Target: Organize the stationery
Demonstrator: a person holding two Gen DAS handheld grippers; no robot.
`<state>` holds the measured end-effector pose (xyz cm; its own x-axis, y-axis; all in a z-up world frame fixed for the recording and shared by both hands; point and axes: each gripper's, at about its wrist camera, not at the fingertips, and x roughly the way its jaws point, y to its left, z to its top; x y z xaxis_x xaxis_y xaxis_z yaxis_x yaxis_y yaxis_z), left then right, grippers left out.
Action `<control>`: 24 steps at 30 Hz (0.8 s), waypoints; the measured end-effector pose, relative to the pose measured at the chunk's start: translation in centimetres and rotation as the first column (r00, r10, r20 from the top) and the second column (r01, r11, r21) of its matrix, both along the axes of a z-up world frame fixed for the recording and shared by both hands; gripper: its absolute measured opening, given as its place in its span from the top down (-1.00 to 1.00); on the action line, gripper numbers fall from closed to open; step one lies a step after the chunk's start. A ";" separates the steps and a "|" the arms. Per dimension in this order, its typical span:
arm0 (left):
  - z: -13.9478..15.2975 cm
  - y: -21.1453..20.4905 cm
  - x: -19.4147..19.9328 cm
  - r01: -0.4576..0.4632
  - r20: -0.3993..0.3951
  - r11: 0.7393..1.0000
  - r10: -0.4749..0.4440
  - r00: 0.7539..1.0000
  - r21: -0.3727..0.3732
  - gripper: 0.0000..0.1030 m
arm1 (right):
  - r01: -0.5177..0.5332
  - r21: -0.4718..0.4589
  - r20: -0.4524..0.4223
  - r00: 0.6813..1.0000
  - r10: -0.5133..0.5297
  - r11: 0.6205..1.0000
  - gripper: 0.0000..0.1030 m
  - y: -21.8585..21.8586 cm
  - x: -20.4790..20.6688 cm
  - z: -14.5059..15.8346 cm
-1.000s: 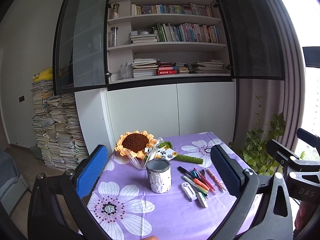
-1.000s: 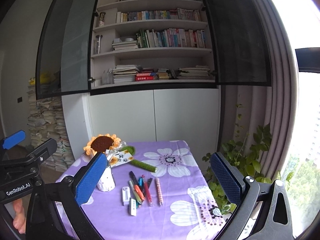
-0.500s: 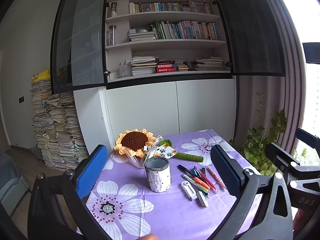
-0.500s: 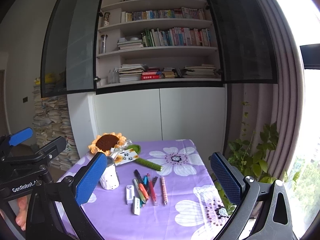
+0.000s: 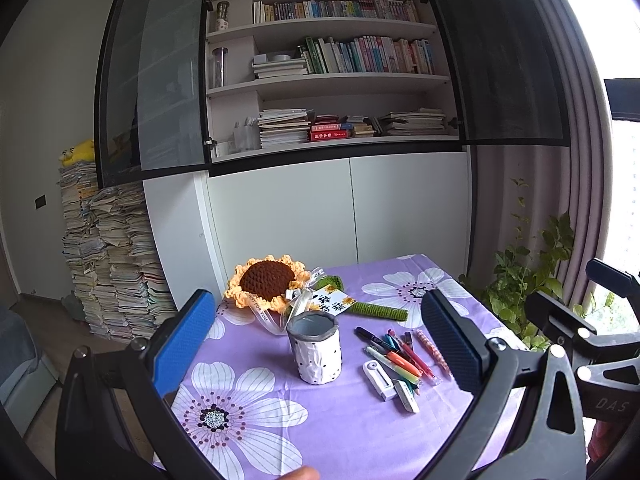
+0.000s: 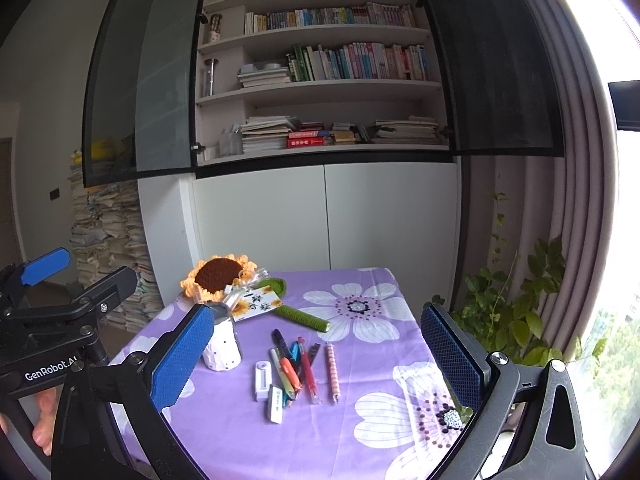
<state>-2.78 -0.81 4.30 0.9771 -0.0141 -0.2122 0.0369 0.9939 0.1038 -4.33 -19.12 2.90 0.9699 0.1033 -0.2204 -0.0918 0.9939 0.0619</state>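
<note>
Pens [image 6: 298, 366] lie between the gaping right tongs [image 6: 320, 360].

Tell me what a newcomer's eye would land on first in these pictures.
The purple floral tablecloth fills the foreground, with a crocheted sunflower at its far left edge. Before the flower stands a white dotted pen cup, and a cluster of pens lies loose to its right. Both grippers, left and right, hang open above the table, holding nothing.

Daylight is entering from the window [image 6: 624, 320] at right, overexposing that edge. The room's left side is lying dimmer. Fisheye distortion is bending the cabinet [image 5: 328, 80] edges; focus is holding sharp centrally.
</note>
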 end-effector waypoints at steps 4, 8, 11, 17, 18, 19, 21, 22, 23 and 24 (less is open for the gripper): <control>-0.1 0.0 0.2 0.000 -0.004 1.000 0.000 1.000 0.000 -0.98 | 0.001 -0.004 0.003 1.000 -0.001 1.000 -1.00 0.0 0.1 0.0; -0.3 0.0 0.6 0.000 -0.009 1.000 0.000 1.000 0.001 -0.98 | 0.000 -0.010 -0.011 1.000 0.000 1.000 -1.00 -0.1 0.8 0.1; -0.6 0.1 1.1 0.000 -0.022 1.000 0.000 1.000 -0.003 -0.98 | -0.004 -0.014 -0.030 1.000 0.003 1.000 -1.00 0.1 1.2 -0.1; -1.5 0.7 2.3 -0.013 -0.058 1.000 0.012 0.998 -0.007 -0.98 | 0.000 -0.028 -0.052 0.999 -0.001 1.000 -1.00 0.5 2.0 -0.6; -1.7 1.0 2.6 -0.018 -0.068 1.000 0.017 0.998 -0.010 -0.98 | 0.000 -0.029 -0.055 0.998 -0.002 1.000 -1.00 0.5 2.1 -0.7; -1.9 1.2 2.9 -0.022 -0.077 1.000 0.021 0.997 -0.012 -0.98 | 0.000 -0.032 -0.062 0.998 -0.002 1.000 -1.00 0.6 2.4 -0.9; -2.4 1.6 3.4 -0.032 -0.093 0.999 0.031 0.995 -0.015 -0.98 | 0.000 -0.038 -0.076 0.997 -0.003 0.999 -1.00 0.8 2.8 -1.2; -2.8 1.8 3.7 -0.039 -0.101 0.999 0.037 0.994 -0.015 -0.98 | 0.000 -0.040 -0.083 0.997 -0.004 0.999 -1.00 0.9 2.9 -1.3; -3.1 2.1 4.1 -0.046 -0.111 0.999 0.045 0.993 -0.013 -0.98 | 0.000 -0.042 -0.090 0.996 -0.004 0.999 -1.00 1.0 3.2 -1.5; -3.4 2.4 4.4 -0.051 -0.120 0.999 0.050 0.992 -0.011 -0.98 | 0.000 -0.044 -0.100 0.995 -0.004 0.999 -1.00 1.0 3.5 -1.7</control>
